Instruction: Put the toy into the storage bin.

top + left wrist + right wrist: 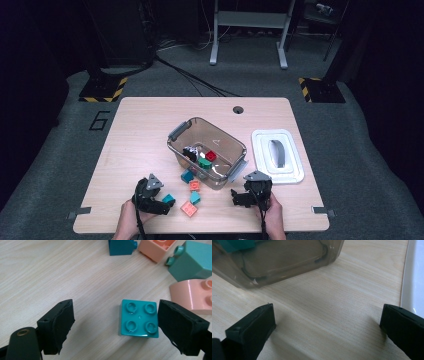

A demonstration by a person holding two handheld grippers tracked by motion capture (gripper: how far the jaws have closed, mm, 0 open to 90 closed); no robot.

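Teal brick [139, 318]: a square, glossy plastic block with four round studs on top, flat on the tabletop near its front edge, left of centre.
Your left gripper [115, 325]: its jaws are spread around the teal brick; the right black pad sits just beside the brick's right side, maybe touching it, while the left pad stands well apart from it. No squeeze shows on the brick.
Pads [60, 325]: matte black, rubbery, with frayed edges.
Neighbouring blocks: a salmon curved brick [192, 296] just beyond the right pad, a grey-green sloped brick [191, 261] behind it, a salmon square brick [156, 247] and a dark teal brick [121, 246] farther back, all smooth plastic.
Tabletop [140, 130]: pale wood grain, rounded corners, with a round hole near its far edge.
Bin [207, 150]: clear, smoky plastic with grey handles, at the middle of the tabletop, with red, green, black and white pieces inside.
Lid [277, 155]: white, rectangular, with a grey handle, flat near the right edge.
Your right gripper [327, 325]: jaws spread wide over bare wood near the front edge, between the bin's corner and the lid, pinching nothing.
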